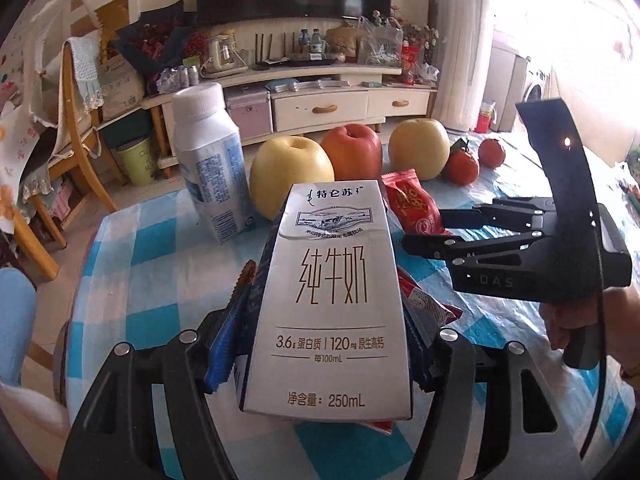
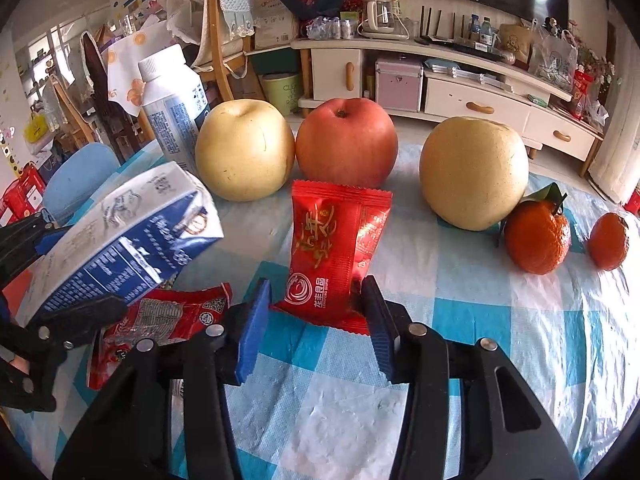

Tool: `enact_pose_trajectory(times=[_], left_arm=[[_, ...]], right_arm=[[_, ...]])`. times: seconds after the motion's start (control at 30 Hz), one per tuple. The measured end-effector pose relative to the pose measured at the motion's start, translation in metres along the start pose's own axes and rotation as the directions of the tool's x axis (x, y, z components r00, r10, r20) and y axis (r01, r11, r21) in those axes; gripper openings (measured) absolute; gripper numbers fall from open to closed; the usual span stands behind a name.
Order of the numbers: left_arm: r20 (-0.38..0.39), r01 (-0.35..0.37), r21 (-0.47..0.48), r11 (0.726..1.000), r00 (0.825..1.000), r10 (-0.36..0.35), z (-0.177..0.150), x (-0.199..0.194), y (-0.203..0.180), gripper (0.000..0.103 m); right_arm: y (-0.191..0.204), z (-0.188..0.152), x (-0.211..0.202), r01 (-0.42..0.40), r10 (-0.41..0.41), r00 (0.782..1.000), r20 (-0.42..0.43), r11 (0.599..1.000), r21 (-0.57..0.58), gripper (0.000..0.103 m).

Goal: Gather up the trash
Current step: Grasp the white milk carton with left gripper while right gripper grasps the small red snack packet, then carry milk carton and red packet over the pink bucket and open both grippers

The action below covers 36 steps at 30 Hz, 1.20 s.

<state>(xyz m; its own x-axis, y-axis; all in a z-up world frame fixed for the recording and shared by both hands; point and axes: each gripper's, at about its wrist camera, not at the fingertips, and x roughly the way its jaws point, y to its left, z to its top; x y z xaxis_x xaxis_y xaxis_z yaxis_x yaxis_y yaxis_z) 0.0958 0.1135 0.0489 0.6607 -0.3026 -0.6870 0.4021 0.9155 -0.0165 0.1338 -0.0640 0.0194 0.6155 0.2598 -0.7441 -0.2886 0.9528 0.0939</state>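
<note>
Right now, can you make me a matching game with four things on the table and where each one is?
Things:
1. milk carton
2. red snack packet
3. white bottle
4. red apple

Places:
A. between the two yellow pears
B. clamped in the left gripper
C. standing at the left end of the fruit row
D. pinched at its bottom edge by the right gripper

Pairs: 1-B, 2-D, 3-C, 4-A
</note>
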Motion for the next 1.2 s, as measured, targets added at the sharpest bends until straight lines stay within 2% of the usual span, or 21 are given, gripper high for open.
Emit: enact_pose_trajectory(times=[0.07,0.13,0.5,0.83,1.2], left_arm=[[0.036,-0.002,-0.055,0.999,0.999,0.004,-0.005,-0.017,0.005,0.068],[0.053,-0.018,-0.095,0.995,0.998,0.023,-0.012,-0.031,0.008,0.068],[0.107,-0.111,-0.222,0.969,0.985,0.137,-0.049,-0.099,0.026,0.068],[0.118,-0.164,-0.242,0.956,0.973,0.196,-0.072,-0.133,0.012,0.068],[0.099,-0.197,-0.289,0.937,0.967,0.234,-0.096,-0.156,0.011,0.068]], right_arm=[[0.001,-0.004,-0.006,0.003,-0.003,1.000,0.011,1.000,0.001,0.043],[0.005,-0.008,-0.011,0.007,-0.007,1.000,0.020,1.000,0.000,0.043],[0.013,-0.030,-0.035,0.026,-0.026,0.999,0.034,1.000,0.000,0.042],[0.019,-0.044,-0.071,0.008,-0.012,0.997,0.081,0.999,0.047,0.042],[0.059,-0.069,-0.108,-0.047,0.045,0.994,0.103,0.999,0.010,0.042]])
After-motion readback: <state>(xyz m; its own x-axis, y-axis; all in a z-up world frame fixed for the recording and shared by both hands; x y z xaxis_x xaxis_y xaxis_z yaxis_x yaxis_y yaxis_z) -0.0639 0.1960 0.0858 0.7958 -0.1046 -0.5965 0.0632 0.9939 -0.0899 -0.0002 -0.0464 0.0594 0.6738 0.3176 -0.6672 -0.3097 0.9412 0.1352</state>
